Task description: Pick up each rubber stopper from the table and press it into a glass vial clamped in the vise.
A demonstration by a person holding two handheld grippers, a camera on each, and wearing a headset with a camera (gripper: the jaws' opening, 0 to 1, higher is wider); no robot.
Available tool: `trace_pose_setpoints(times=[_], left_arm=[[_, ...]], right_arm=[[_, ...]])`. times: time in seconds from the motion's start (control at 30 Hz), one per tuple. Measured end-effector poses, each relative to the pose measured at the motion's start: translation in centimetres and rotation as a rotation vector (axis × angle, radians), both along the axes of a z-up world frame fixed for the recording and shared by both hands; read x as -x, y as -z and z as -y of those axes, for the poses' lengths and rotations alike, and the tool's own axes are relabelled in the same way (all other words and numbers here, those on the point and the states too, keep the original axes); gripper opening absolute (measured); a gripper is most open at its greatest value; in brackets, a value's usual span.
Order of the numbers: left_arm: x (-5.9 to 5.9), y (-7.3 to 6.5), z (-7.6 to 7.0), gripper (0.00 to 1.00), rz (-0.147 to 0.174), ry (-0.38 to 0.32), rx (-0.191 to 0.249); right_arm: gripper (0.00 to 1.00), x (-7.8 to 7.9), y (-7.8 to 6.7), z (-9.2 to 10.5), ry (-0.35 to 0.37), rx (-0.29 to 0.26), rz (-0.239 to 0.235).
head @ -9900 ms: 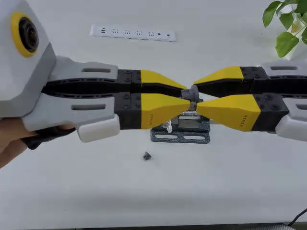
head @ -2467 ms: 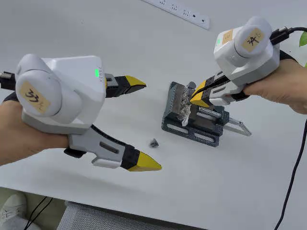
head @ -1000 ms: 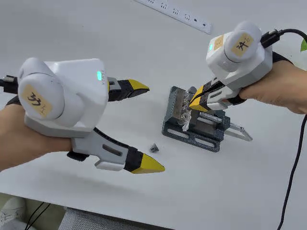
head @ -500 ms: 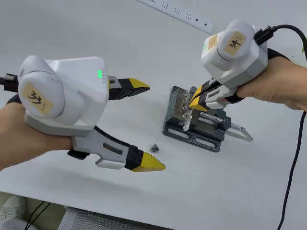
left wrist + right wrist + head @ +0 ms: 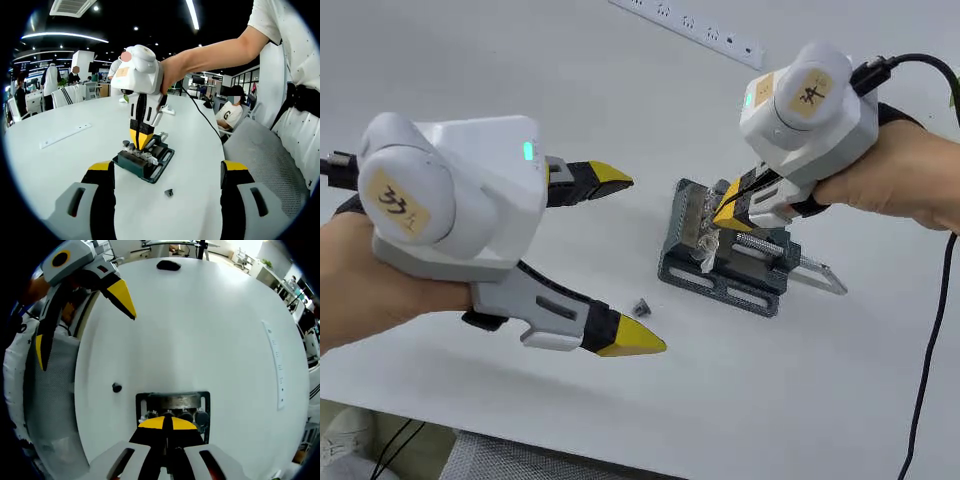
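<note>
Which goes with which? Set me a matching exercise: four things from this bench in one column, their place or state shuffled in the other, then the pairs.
Things
1. left gripper
2. right gripper
3. loose stopper
4. power strip

Place or state
A. lies along the far side of the table
B. jaws shut, tips down over the vials in the vise
C. jaws wide open, held above the table
D. lies alone on the table, beside the vise

Pairs: 1-C, 2-B, 3-D, 4-A
</note>
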State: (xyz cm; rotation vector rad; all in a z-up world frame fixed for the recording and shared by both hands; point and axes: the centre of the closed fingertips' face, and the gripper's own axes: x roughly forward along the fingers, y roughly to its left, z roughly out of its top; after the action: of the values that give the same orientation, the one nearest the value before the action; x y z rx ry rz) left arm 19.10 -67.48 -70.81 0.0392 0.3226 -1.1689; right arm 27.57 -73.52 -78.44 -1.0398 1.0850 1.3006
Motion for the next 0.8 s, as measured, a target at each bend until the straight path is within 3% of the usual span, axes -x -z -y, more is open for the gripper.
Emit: trace_pose_setpoints(times=[0.13, 0.33, 0.8], left_arm=[[0.09, -0.1, 0.03, 0.86, 0.002, 0.003, -0.002], [0.29, -0.13, -0.01, 0.85, 0.002, 0.006, -0.011], [0.67, -0.42, 0.07, 0.87, 0.01, 0.011, -0.031]], right_arm=[[0.0, -0.2, -0.13, -0.08, 0.054, -0.05, 0.017], [0.0, -0.32, -0.13, -0.16, 0.052, -0.077, 0.046], [0.0, -0.56, -0.1, -0.02, 0.161, -0.168, 0.033]])
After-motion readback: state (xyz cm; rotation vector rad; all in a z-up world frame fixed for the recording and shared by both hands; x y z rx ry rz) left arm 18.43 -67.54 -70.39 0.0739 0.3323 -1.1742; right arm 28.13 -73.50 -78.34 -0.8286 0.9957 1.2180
